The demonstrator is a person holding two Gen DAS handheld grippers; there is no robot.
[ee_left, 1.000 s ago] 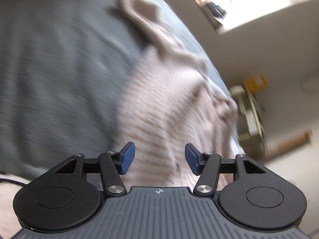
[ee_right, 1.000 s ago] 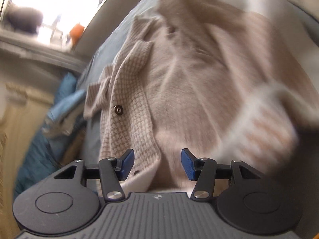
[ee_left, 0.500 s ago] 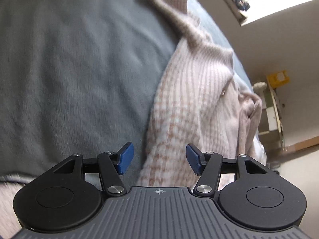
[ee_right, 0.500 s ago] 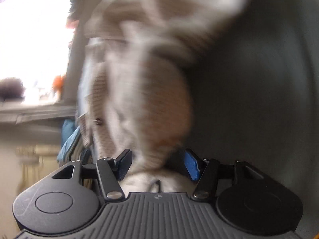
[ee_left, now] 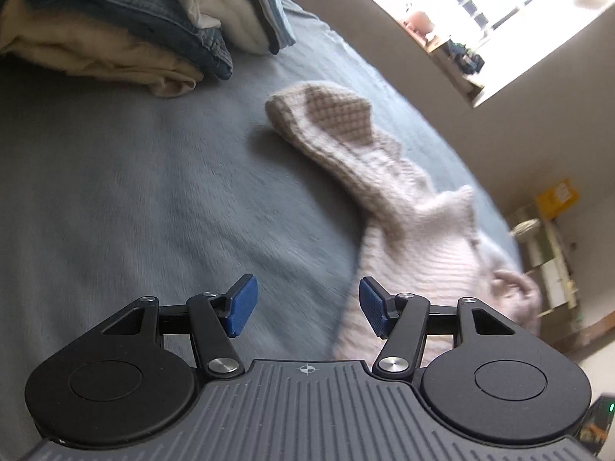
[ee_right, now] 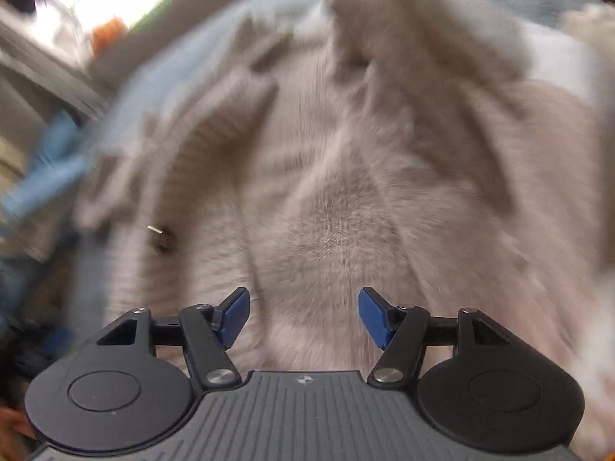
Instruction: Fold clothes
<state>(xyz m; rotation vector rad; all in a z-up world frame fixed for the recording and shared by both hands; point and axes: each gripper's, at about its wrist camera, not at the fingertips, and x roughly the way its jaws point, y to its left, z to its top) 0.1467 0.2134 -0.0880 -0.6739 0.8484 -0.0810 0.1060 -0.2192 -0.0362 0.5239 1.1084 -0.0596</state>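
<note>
cardigan (ee_left: 415,226), beige-pink knit, lies spread on the grey-blue bed cover (ee_left: 134,192). in left wrist view one sleeve with a checked cuff stretches up and away over the cover, and the striped body lies to the right, w/ its edge just under the right finger.

left gripper (ee_left: 307,309): jaws wide apart, blue pads (ee_left: 241,307) both free, nothing between them. it hovers over bare cover, the knit just beside. whether the right pad touches the knit i cannot tell, the edge is blurred.

right gripper (ee_right: 303,313): jaws also wide apart, nothing clamped. it points straight at the cardigan (ee_right: 334,199), which fills nearly the whole view. a dark button (ee_right: 163,239) shows at the left on the front band. blur is strong, so contact btw pads and cloth cannot be told.

a pile of folded clothes (ee_left: 127,15) (jeans, cream and white pieces) sits at the far end of the cover, well apart from the sleeve. a bright window (ee_left: 499,7) is behind.

vs 0.5 s ago: left gripper has turned away from the body of the cardigan, so now more bare cover and the clothes pile are in view; the sleeve lies about as before. right view was smeared knit beside dark cover, now the knit is centered. both jaws stay at the same opening as before.
</note>
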